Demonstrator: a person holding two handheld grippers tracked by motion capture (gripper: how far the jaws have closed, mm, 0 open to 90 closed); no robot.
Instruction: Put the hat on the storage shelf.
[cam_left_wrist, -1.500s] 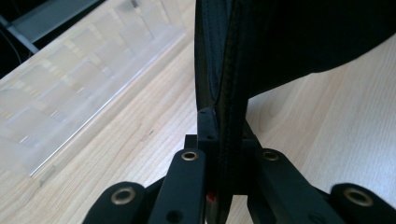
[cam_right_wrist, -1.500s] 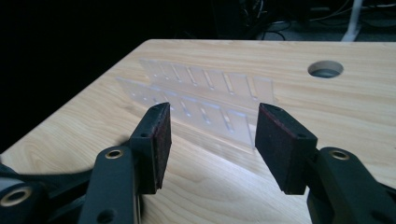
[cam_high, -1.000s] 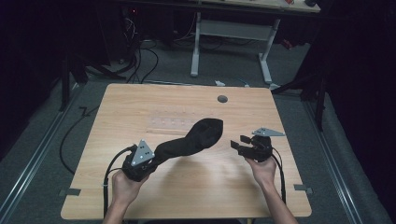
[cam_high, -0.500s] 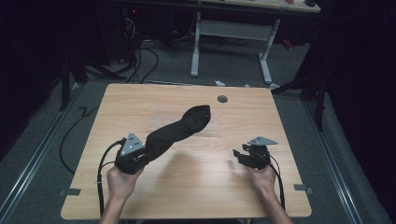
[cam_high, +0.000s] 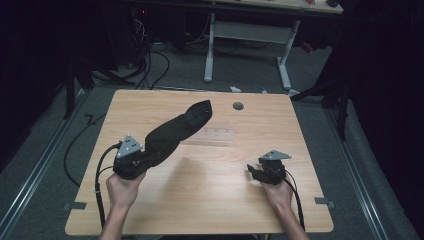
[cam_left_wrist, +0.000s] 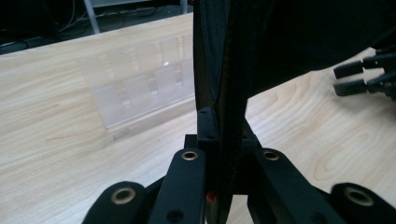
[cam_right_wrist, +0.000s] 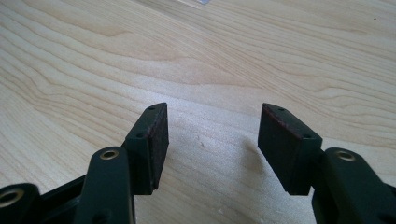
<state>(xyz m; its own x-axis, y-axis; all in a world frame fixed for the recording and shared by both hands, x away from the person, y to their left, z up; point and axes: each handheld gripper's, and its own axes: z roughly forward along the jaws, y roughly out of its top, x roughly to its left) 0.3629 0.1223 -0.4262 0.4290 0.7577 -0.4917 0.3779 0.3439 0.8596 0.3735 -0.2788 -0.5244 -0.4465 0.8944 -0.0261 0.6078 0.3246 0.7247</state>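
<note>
Our left gripper (cam_high: 136, 159) sits at the near left of the bench (cam_high: 210, 210) in the high view, clamped on one end of a dark cloth (cam_high: 176, 132) that rises from it and slants away toward the bench's far middle, mostly off the wood. We judge it is held by the end so the rest can hang or stretch free for laying out or folding. Our right gripper (cam_high: 257, 172) rests low at the near right, well apart from the cloth, carrying nothing. A grey cap (cam_high: 238, 106) lies near the far edge. In the left gripper view the jaws are shut on a seamed edge of the cloth (cam_left_wrist: 261, 46), which stands upright between them; a clear tray (cam_left_wrist: 140, 84) lies flat on the bench behind, and the other gripper's tips (cam_left_wrist: 362, 77) show at the far right. In the right gripper view our gripper (cam_right_wrist: 212, 149) is wide open over bare wood, probably ready to take the free end.
</note>
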